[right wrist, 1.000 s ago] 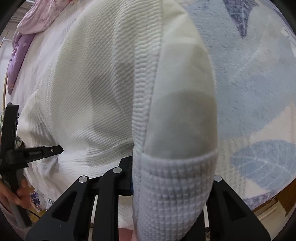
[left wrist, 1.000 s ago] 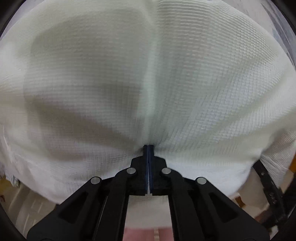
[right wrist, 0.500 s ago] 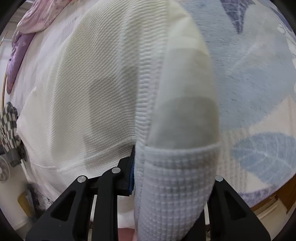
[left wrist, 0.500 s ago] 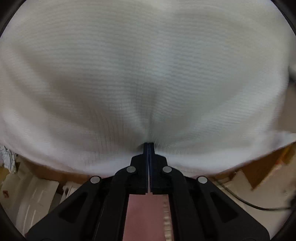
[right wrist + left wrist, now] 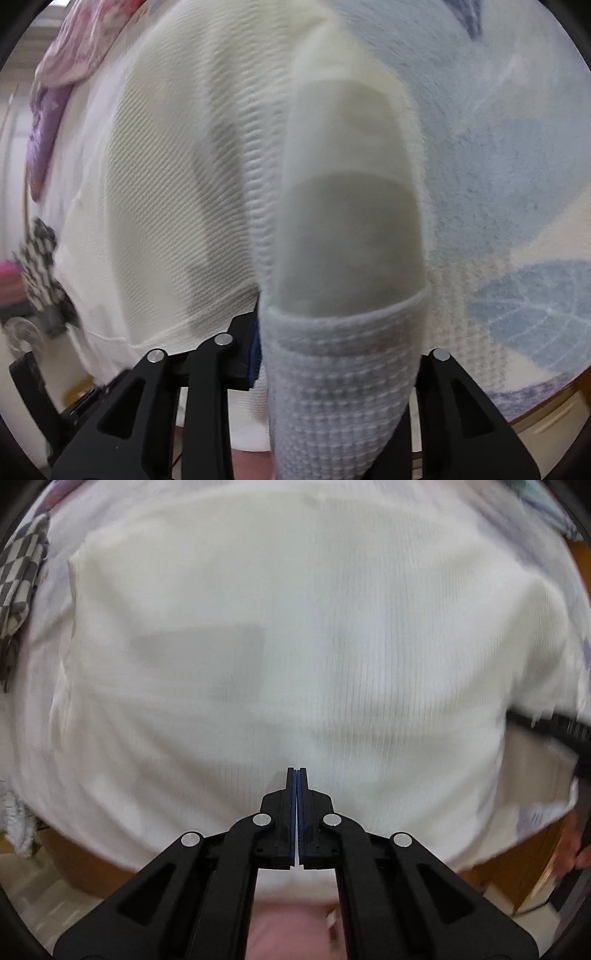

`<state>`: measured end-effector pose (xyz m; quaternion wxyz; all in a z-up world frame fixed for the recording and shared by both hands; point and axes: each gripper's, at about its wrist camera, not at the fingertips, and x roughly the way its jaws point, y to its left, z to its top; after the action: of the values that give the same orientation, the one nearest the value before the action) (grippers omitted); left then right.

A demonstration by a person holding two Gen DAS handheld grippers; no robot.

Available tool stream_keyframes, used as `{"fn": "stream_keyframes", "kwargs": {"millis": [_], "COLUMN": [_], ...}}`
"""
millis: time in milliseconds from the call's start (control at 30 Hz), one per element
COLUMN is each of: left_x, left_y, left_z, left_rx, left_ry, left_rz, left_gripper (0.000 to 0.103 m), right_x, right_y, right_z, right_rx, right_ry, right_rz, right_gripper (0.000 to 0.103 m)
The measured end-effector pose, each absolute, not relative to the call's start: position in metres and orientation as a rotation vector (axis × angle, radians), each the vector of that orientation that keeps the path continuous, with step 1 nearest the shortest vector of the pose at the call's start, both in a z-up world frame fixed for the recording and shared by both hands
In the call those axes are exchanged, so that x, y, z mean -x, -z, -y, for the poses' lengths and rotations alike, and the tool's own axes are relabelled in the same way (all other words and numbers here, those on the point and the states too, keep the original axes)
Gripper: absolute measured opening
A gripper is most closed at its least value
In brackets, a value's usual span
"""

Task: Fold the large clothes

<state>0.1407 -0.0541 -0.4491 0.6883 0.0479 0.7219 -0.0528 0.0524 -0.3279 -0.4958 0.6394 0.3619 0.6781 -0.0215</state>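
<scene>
White garment (image 5: 295, 646), hem seemingly over right tool (image 5: 332, 373)

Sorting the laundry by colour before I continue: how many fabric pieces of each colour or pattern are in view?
White waffle-knit garment: 1
Black-and-white checked cloth: 1
Pink-and-purple floral cloth: 1
Blue leaf-print blanket underneath: 1
Total: 4
</scene>
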Motion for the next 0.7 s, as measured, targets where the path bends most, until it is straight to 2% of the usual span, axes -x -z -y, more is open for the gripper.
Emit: {"fn": "stream_keyframes", "kwargs": {"millis": [100, 167, 233, 267, 300, 333, 500, 700], "left_x": [-0.162, -0.168, -0.172, -0.154, -0.144, -0.147, -0.137, -0.114], "left_y": [0.468, 0.478, 0.484, 0.484, 0.485, 0.485, 0.49, 0.504], "left_z": [0.063, 0.071, 0.059, 0.072, 0.068, 0.066, 0.047, 0.081], "left_rx": [-0.12, -0.162, -0.161, -0.154, -0.147, -0.135, -0.118, -0.093], "left_ry": [0.139, 0.153, 0.147, 0.142, 0.14, 0.138, 0.132, 0.129], "left_rz": [-1.598, -1.58, -1.568, -1.568, -1.572, -1.578, -1.58, -1.574], "left_gripper": [0.001, 0.001, 0.001, 0.001, 0.001, 0.001, 0.001, 0.001], "right_x": [-0.05, -0.049, -0.047, -0.046, -0.047, -0.05, -0.041, -0.033], "right_y": [0.507, 0.512, 0.51, 0.508, 0.502, 0.495, 0.455, 0.405], "right_z": [0.34, 0.344, 0.344, 0.345, 0.34, 0.336, 0.32, 0.301], "right_rx": [-0.902, -0.919, -0.885, -0.861, -0.801, -0.766, -0.651, -0.643], "right_ry": [0.023, 0.003, -0.002, -0.002, -0.012, -0.021, 0.004, -0.031], "right_rz": [-1.543, -1.535, -1.532, -1.535, -1.536, -1.53, -1.472, -1.403], "right_gripper": [0.044, 0.044, 0.041, 0.033, 0.022, 0.018, 0.014, 0.013]}}
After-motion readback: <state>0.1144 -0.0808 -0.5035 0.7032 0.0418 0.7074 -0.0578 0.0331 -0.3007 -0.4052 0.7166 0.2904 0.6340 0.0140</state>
